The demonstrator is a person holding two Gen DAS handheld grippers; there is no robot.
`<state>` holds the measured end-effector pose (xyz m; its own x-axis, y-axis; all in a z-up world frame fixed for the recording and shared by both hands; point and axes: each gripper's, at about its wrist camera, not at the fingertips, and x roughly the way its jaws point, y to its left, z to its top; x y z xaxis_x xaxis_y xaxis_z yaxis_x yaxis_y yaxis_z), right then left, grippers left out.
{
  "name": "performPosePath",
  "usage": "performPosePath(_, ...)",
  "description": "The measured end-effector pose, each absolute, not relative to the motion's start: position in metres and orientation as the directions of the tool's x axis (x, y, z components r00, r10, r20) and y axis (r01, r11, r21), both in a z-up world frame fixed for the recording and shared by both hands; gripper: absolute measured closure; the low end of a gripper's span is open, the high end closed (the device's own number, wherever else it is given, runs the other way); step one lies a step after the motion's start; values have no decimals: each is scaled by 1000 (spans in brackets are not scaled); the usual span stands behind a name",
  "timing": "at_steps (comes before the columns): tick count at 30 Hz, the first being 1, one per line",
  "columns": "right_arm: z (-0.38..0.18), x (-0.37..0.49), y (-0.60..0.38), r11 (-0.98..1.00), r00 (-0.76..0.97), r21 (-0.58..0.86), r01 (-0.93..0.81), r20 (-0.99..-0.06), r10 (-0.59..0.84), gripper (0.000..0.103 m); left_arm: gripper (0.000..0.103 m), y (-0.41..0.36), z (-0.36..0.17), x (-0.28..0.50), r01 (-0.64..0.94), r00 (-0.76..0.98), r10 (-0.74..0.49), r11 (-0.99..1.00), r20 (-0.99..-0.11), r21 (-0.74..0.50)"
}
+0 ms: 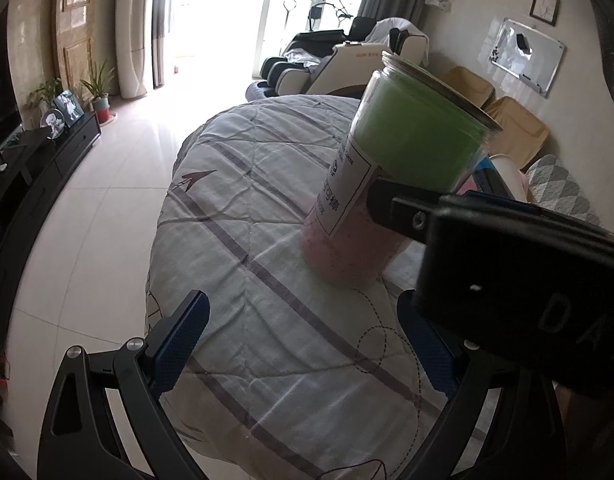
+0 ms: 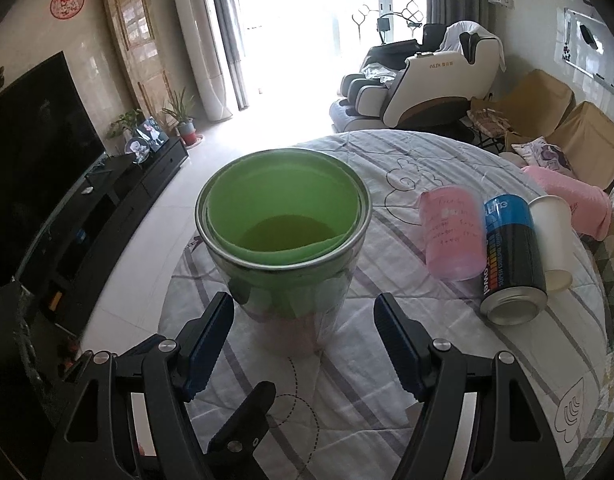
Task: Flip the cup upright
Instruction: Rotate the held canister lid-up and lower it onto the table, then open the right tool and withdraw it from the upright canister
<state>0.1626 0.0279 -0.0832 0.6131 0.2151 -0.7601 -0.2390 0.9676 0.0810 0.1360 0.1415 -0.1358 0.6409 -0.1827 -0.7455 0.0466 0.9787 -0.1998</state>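
tools [image 2: 303,344] [image 1: 307,344] both agape; cup [image 2: 283,236] upright, ungripped.

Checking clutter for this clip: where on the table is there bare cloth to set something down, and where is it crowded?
Free: the quilted cloth in front of the green-lined cup, toward the table's near edge, and the strip left of it by the floor-side edge. Crowded: the right side, where the pink cup, blue can and white paper cup lie together.
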Motion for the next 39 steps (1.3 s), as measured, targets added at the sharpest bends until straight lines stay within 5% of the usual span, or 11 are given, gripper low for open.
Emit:
performPosePath(19,-51,136,5,973,636,76,-217,-745,200,23,6,124,-91,99,88,722,-189,979,-666,-182)
performPosePath(39,4,47,-118,990,816,84,-115,-560,142,20,0,31,-24,15,119,874,-113,993,-472,-15)
